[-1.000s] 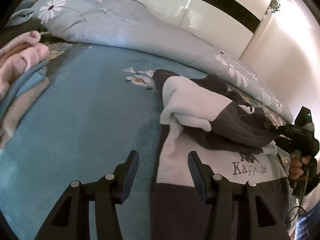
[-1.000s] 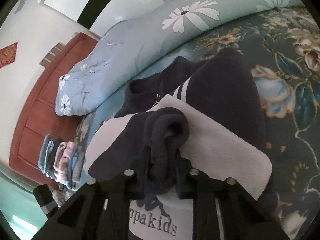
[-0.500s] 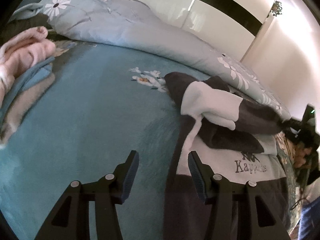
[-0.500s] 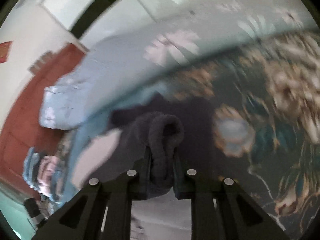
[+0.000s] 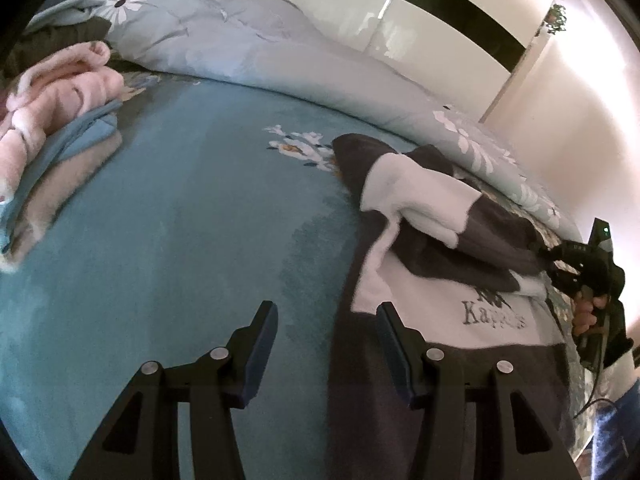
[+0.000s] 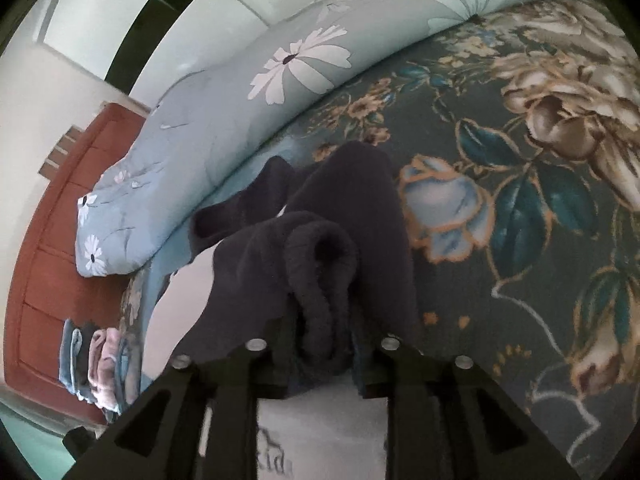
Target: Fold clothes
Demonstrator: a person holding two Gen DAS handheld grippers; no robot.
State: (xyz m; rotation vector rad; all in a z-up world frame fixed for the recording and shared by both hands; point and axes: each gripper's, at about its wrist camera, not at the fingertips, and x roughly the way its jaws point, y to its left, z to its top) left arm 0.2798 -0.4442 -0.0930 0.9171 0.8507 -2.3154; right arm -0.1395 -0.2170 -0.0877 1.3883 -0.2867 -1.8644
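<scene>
Dark sleeve cuff (image 6: 320, 280) now less bunched

Right gripper (image 6: 322, 354), black two-finger, jaws opening; rolled dark navy fleece sleeve cuff (image 6: 320, 280) sits between them. Dark navy and white fleece sweatshirt (image 6: 356, 200) lies on dark teal floral bedspread (image 6: 520, 200). Pale blue daisy-print quilt (image 6: 240, 100) bunched behind.

A dark navy and white fleece sweatshirt (image 5: 452, 320) lies flat on the bed, chest lettering facing up. One navy-cuffed sleeve (image 6: 320, 280), white at the upper part, is folded across the chest, its bunched cuff raised off the fabric at the garment's right edge.
</scene>
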